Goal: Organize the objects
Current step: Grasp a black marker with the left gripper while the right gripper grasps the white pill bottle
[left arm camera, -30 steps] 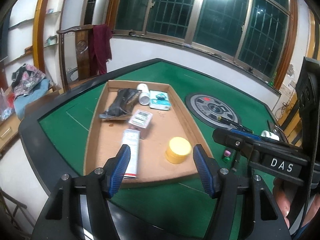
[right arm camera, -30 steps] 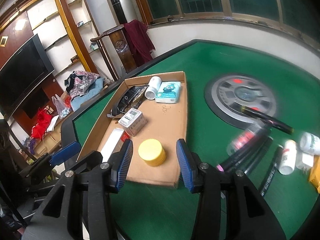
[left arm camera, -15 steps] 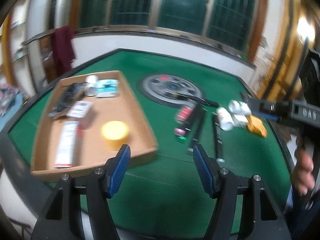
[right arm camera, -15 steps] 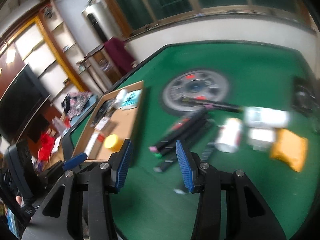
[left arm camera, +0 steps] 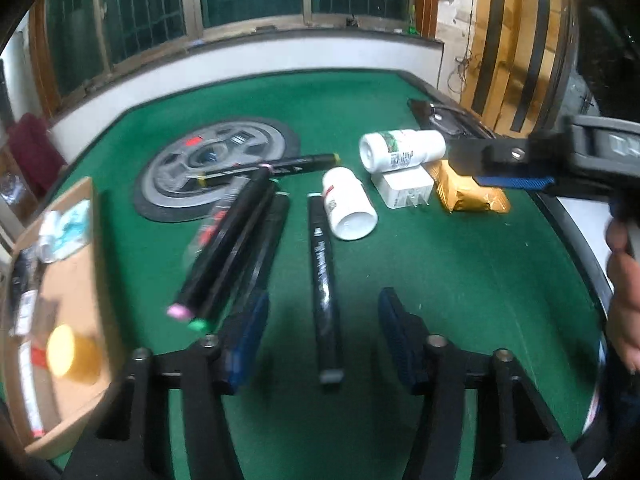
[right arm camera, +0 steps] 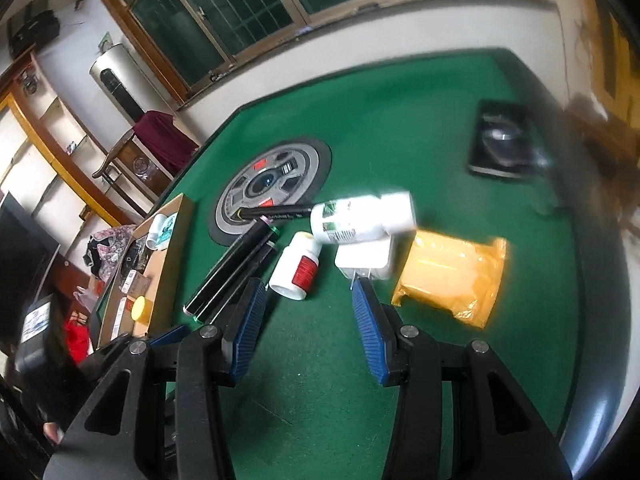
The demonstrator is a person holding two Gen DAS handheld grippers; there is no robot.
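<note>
Several black markers lie loose on the green table. One black marker lies lengthwise between the fingers of my left gripper. Its jaws are closing and the pads stand clear of the marker. A white bottle with a red label lies just beyond my right gripper, which is open and holds nothing. Behind that bottle are a green-label white bottle, a white charger and a yellow packet. The cardboard tray at far left holds a yellow jar and other items.
A round grey disc is set into the table's middle, with one marker lying across it. A black device sits at the far right edge. The right gripper's blue pad and a hand show at the left view's right side.
Both views have swung right, from the cardboard tray to the loose markers and bottles. My left gripper's jaws stand narrower, with a marker now between them. The right jaws kept their gap.
</note>
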